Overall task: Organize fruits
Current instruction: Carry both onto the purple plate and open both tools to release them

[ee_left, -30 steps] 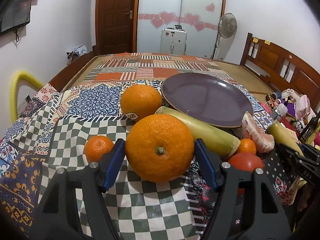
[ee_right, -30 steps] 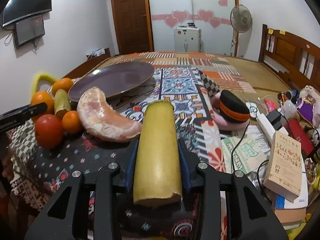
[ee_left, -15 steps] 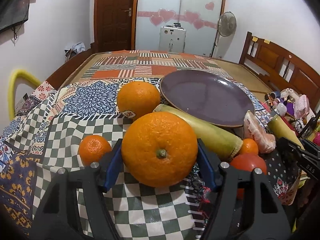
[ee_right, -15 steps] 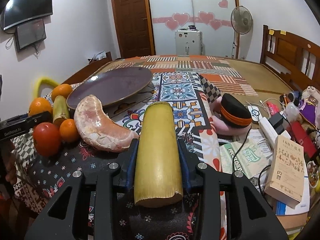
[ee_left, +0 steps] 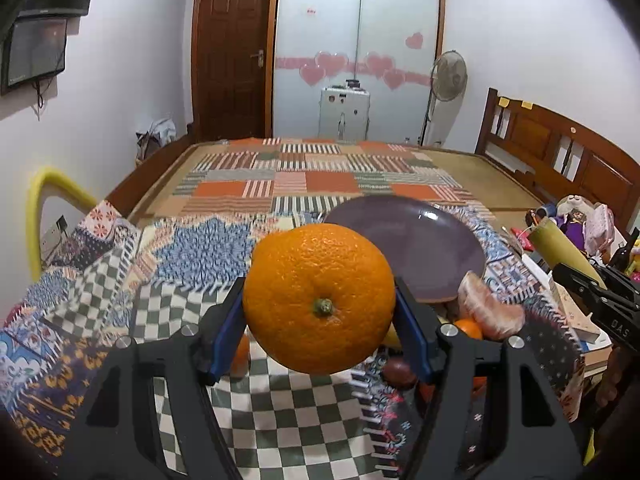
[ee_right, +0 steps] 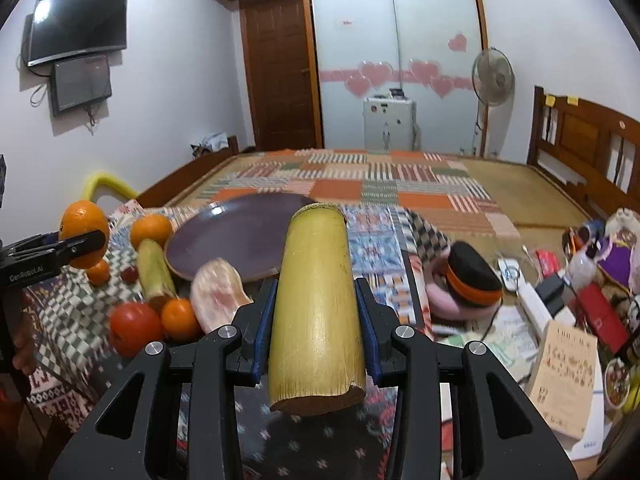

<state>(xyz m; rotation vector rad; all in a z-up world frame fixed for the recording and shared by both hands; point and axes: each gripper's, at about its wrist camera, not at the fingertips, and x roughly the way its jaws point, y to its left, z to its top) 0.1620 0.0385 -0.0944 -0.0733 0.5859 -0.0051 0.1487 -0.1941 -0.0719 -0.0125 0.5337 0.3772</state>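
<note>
My left gripper [ee_left: 319,316] is clamped on a big orange [ee_left: 319,298], blue pads pressing both sides, stem end facing the cam. It's up off the checked tablecloth [ee_left: 280,412] – from the right cam the orange [ee_right: 84,233] hangs clear above the cloth, held by the left gripper [ee_right: 76,242]. My right gripper [ee_right: 317,320] is closed on a sugarcane section [ee_right: 317,304], pads tight on its flanks, cut end toward the lens, far end pointing at the purple plate [ee_right: 240,236]. That cane is also off the table; in the left cam it shows at far right [ee_left: 560,246].

The plate [ee_left: 424,248] sits bare on the patchwork cloth, just behind the held orange in the left view. On the table left of the plate, right cam: a second orange [ee_right: 151,230], w/ a second sugarcane piece [ee_right: 154,270] lying just in front of it. Nearer the lens – a peeled pomelo wedge [ee_right: 216,294], a small mandarin [ee_right: 180,318] beside it & a tomato [ee_right: 134,328] touching that mandarin. Another small mandarin [ee_right: 98,272] sits below the raised orange.

Right side: a black-and-orange hat [ee_right: 472,276], a tan booklet [ee_right: 564,380], misc clutter.
</note>
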